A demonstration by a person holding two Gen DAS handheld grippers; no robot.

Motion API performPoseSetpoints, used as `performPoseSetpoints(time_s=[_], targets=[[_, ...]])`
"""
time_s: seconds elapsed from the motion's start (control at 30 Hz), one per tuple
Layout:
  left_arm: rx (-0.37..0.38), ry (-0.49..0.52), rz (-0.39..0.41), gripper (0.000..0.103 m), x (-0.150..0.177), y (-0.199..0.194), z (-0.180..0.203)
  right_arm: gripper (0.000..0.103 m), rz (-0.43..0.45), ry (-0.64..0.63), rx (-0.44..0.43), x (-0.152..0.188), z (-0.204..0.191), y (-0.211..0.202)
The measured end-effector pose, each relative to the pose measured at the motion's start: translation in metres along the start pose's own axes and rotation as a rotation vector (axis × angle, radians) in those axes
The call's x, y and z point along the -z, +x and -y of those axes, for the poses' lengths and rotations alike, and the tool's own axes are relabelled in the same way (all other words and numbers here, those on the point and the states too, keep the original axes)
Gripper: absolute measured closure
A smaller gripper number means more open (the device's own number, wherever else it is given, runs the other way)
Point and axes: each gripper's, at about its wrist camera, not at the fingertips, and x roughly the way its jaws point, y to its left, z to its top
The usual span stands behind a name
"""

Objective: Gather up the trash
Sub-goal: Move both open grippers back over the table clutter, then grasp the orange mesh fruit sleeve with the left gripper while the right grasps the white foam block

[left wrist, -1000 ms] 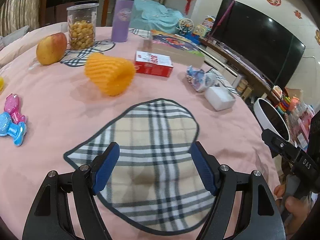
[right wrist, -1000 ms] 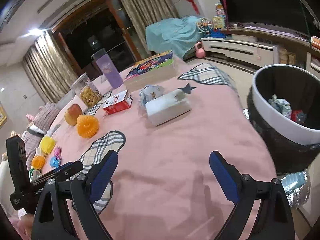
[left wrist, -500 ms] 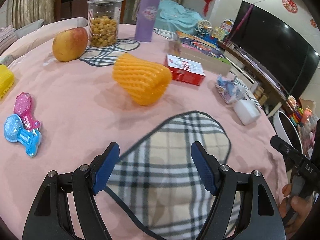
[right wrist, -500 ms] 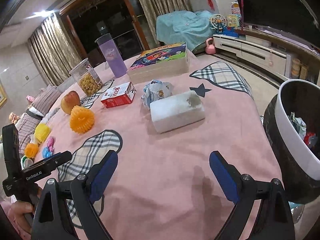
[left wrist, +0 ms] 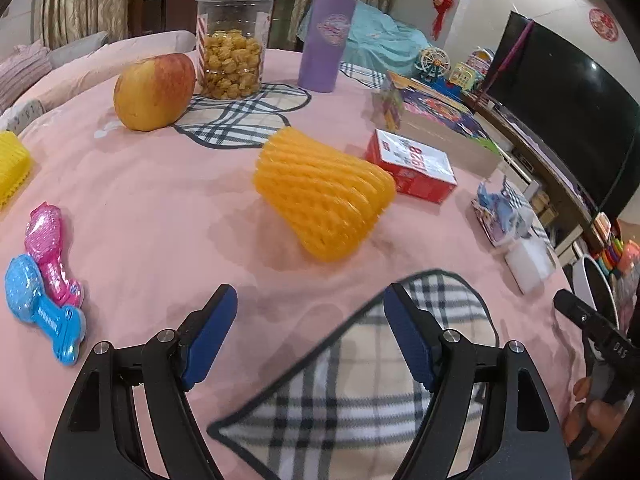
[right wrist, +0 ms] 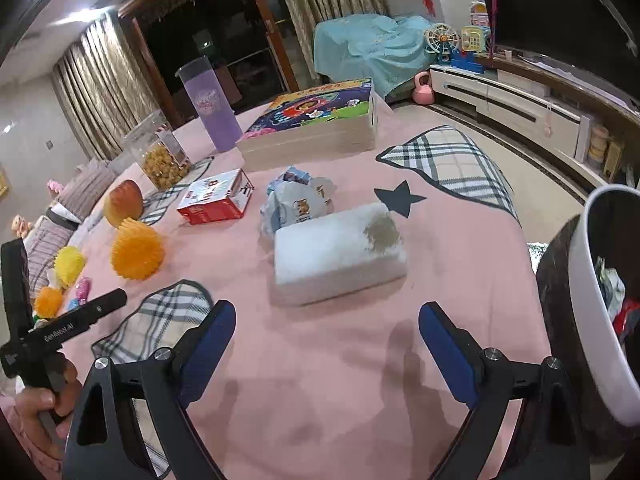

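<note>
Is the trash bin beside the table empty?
No. The trash bin already holds crumpled wrappers, visible inside its rim.

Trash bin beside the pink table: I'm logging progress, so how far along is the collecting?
Done: some crumpled scraps already lie in the white-rimmed trash bin. In hand: nothing; left gripper and right gripper are open and empty. Left: the crumpled blue-white wrapper and orange foam fruit net.
</note>
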Motion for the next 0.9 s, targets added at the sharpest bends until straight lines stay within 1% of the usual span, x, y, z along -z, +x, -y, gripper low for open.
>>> performPoseSetpoints(time_s=[0.13,0.23,0.3,0.33,0.37,0.4,0.43,0.47,0.53,0.57,0.6,0.63,0.7,0.73,0.77,0.9], targets=[[0.021,-0.017,0.035,0.026,-0.01,0.001,-0.007,0.009,-0.007,-0.033,0.005,-0.006,0.0,0.011],[0.026,-0.011,0.055,0.027,-0.015,0.005,-0.007,0.009,-0.031,-0.048,-0.001,-0.011,0.0,0.022],[0.031,-0.003,0.057,0.04,-0.017,0.008,-0.006,0.009,-0.037,-0.054,-0.004,-0.014,-0.001,0.026],[0.038,0.001,0.045,0.056,-0.018,0.011,-0.006,0.009,-0.043,-0.051,-0.004,-0.014,0.0,0.028],[0.052,0.009,0.026,0.077,-0.018,0.015,-0.004,0.01,-0.049,-0.045,-0.005,-0.015,0.001,0.029],[0.063,0.014,0.011,0.085,-0.018,0.018,-0.003,0.012,-0.05,-0.038,-0.007,-0.015,0.003,0.029],[0.07,0.019,0.006,0.086,-0.017,0.019,-0.002,0.015,-0.048,-0.025,-0.004,-0.014,0.006,0.028],[0.072,0.023,0.013,0.087,-0.017,0.017,-0.001,0.027,-0.044,-0.016,0.005,-0.013,0.008,0.027],[0.087,0.029,0.027,0.09,-0.016,0.013,-0.001,0.029,-0.03,0.007,-0.014,-0.011,0.011,0.023],[0.086,0.036,0.032,0.09,-0.015,0.011,0.0,0.035,-0.026,0.007,-0.017,-0.011,0.011,0.021],[0.087,0.042,0.035,0.091,-0.014,0.009,0.002,0.047,-0.024,0.006,-0.025,-0.009,0.01,0.018],[0.091,0.051,0.039,0.091,-0.012,0.005,0.003,0.05,-0.023,0.005,-0.028,-0.007,0.008,0.014],[0.104,0.065,0.041,0.092,-0.007,-0.001,0.007,0.064,-0.015,-0.004,-0.03,-0.002,0.003,0.008],[0.112,0.071,0.041,0.092,-0.004,-0.004,0.009,0.066,-0.012,-0.007,-0.028,0.001,0.0,0.004],[0.124,0.081,0.042,0.092,0.0,-0.008,0.012,0.071,-0.01,-0.004,-0.029,0.003,0.0,0.002],[0.159,0.104,0.028,0.092,0.013,-0.017,0.021,0.076,-0.003,0.017,-0.033,0.009,0.002,-0.007]])
